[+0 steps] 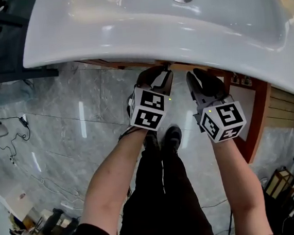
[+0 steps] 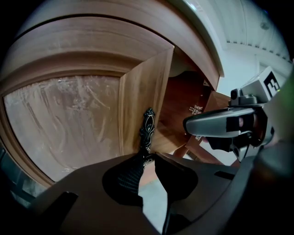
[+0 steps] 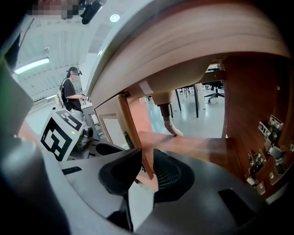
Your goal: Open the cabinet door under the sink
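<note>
- The cabinet door (image 2: pixel 138 101) is found under the white sink (image 1: pixel 128 33), on the left of the opening. It is seen slightly ajar, with an ornate dark handle (image 2: pixel 147 128) set upright on its free edge.
- The left gripper (image 2: pixel 148 159) is shown about half open. The handle's lower end lies between its tips and touches the left pad, but no firm clamp is seen.
- The right gripper (image 3: pixel 147 152) is also about half open, with nothing gripped. The door's edge is only glimpsed through its gap.
- A slip is likely if the door is pulled now, since only the handle's very end is engaged.
- The right gripper is placed just beside the door's free edge, so it could be struck as the door swings out.
- The person's shoes (image 1: pixel 162 139) are planted near the cabinet front, where the door's sweep may be blocked.
- On the right, a second door (image 1: pixel 258 121) is swung wide open. A drain pipe (image 3: pixel 167 119) and hinges (image 3: pixel 266 142) are seen inside.
- Cables (image 1: pixel 9 133) are strewn on the marble floor at far left, well apart from the cabinet.
</note>
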Demonstrator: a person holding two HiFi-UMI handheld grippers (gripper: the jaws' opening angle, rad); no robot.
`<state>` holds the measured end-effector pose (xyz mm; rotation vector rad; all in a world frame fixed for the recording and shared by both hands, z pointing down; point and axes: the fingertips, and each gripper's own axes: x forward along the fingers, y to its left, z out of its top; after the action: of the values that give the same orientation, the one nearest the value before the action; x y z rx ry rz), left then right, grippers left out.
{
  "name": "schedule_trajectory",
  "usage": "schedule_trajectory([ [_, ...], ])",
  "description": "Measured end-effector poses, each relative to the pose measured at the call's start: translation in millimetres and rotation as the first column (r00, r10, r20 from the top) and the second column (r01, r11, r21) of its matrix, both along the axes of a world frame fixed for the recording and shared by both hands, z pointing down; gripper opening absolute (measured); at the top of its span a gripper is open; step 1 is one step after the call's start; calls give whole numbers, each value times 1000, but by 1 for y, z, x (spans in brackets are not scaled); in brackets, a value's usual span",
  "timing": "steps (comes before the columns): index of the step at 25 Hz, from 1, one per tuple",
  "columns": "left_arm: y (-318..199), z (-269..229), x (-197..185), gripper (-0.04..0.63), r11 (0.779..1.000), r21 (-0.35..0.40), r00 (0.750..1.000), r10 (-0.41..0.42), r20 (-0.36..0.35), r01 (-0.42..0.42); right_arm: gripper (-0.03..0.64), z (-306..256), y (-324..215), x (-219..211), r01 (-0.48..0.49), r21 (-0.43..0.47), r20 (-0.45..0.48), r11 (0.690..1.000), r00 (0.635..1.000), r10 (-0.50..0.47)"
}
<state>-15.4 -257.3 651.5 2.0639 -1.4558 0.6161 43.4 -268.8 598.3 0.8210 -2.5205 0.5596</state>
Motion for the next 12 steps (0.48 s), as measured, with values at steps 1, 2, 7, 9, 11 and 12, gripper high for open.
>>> schedule_trajectory([
  [1,0,-1,0,89,1000,4,1000,12,-4,-12,95,-2,1,-3,17,4,2,1000,1000,-17],
  [2,1,-2,0,87,1000,8,1000,25,-9,-25,101,-4,2,-6,36,8,4,999,999,-36],
  [7,4,-2,0,83,995,29,995,99,-25,-98,143,-10,6,-22,139,19,29,990,990,-139],
  [9,6,-3,1,81,992,35,992,124,-33,-122,153,-11,7,-27,173,11,48,985,984,-174],
  [11,7,-4,1,80,989,38,989,145,-37,-144,163,-13,7,-34,207,9,60,978,976,-208],
  [12,7,-5,1,80,987,39,987,155,-37,-153,169,-13,7,-38,223,11,62,975,973,-223],
])
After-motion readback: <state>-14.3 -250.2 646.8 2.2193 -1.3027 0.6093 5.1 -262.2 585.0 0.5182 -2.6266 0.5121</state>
